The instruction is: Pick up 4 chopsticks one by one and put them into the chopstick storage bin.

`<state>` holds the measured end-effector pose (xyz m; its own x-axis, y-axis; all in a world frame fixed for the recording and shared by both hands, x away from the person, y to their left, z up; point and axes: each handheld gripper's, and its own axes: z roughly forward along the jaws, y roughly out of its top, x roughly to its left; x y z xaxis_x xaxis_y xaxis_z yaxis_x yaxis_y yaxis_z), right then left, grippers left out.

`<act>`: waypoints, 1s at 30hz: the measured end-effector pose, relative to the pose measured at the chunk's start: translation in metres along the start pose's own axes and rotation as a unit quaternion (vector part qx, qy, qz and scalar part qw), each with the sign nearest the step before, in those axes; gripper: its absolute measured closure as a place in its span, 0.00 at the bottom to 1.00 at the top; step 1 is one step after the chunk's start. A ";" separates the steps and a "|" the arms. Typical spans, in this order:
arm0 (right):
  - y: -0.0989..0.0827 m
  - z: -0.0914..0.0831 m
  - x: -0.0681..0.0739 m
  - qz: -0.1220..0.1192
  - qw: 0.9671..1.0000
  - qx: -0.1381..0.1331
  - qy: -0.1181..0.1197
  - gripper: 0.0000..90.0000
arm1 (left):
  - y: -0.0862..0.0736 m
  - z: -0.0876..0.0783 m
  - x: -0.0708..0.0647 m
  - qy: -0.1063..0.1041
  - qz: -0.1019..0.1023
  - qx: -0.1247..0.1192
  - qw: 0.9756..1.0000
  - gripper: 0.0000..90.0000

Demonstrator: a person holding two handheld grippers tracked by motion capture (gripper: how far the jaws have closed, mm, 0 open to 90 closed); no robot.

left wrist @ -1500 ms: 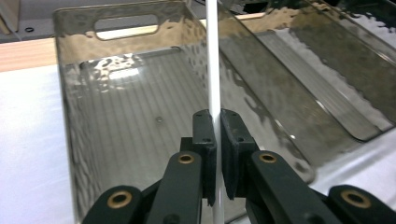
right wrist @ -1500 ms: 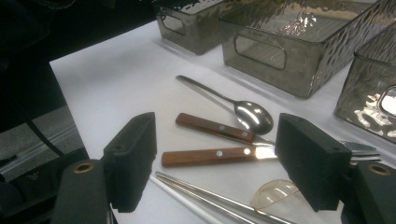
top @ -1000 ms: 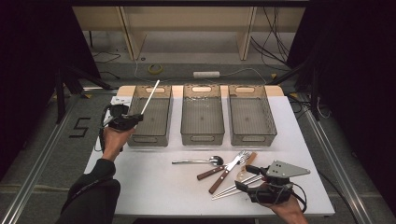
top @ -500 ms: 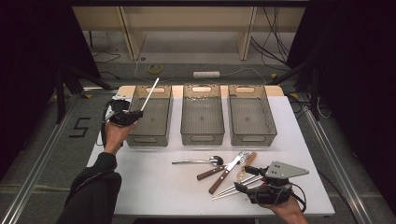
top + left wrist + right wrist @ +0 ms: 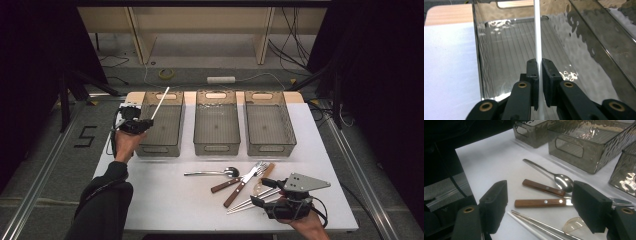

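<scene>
A: Left gripper (image 5: 145,123) status?
B: Fingers (image 5: 533,75) pinching a white chopstick (image 5: 537,32). Stick points up and away over the leftmost bin (image 5: 150,149), gripper at that bin's left wall.
A: Right gripper (image 5: 265,195)?
B: Fingers (image 5: 495,202) spread wide, nothing between the pads. Low over the worktop (image 5: 165,195) at the near right edge, just beside the cutlery pile: spoon (image 5: 560,180), two wooden-handled pieces (image 5: 541,202), metal chopsticks (image 5: 541,223), one more white chopstick (image 5: 524,225).
A: Other bins?
B: Middle bin (image 5: 216,149) and right bin (image 5: 270,149) in a row beside the first.

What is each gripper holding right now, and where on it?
The left gripper pinches a white chopstick near its lower end. The right gripper is open, holding nothing.
</scene>
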<state>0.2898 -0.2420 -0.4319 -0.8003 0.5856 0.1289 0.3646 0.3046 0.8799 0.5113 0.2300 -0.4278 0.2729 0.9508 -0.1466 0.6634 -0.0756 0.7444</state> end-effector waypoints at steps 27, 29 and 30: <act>0.000 -0.001 -0.005 -0.011 1.000 0.019 -0.013 0.34 | -0.028 -0.067 -0.052 -0.111 0.041 -0.068 0.991 0.27; -0.001 -0.001 -0.006 -0.016 0.999 0.025 -0.017 0.34 | -0.032 -0.069 -0.055 -0.121 0.045 -0.069 0.989 0.26; -0.001 -0.001 -0.006 -0.015 0.999 0.028 -0.017 0.34 | -0.034 -0.071 -0.057 -0.123 0.049 -0.070 0.989 0.25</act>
<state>0.2938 -0.2462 -0.4332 -0.7949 0.6007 0.0852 0.3664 0.3634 0.8566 0.4242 0.1997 -0.3984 0.5036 0.8378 -0.2110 0.5275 -0.1048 0.8431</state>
